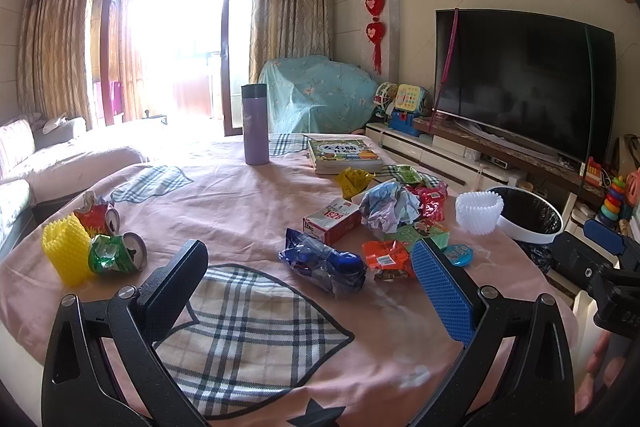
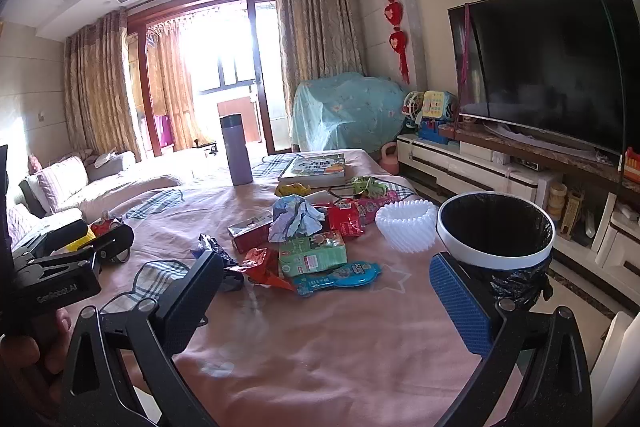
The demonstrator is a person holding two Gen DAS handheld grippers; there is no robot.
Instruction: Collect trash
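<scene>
Both left gripper (image 1: pixel 308 283) and right gripper (image 2: pixel 326 291) gape wide, empty. Wrappers (image 2: pixel 316 253) litter the pink tablecloth (image 2: pixel 340 347) beside the bin (image 2: pixel 496 255).

left wrist: low over table (image 1: pixel 248 211), facing window | right wrist: same heading, further right | shared: trash pile (image 2: pixel 304 239)

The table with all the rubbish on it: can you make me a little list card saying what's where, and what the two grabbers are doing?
surface: table under a pink cloth
bin: white-rimmed trash bin with black liner, at the table's right edge
main pile: crumpled paper, red carton, green carton, snack wrappers
left side: two crushed cans, yellow foam sleeve
not trash: purple flask, book
left gripper: fingers open, empty
right gripper: fingers open, empty
</scene>
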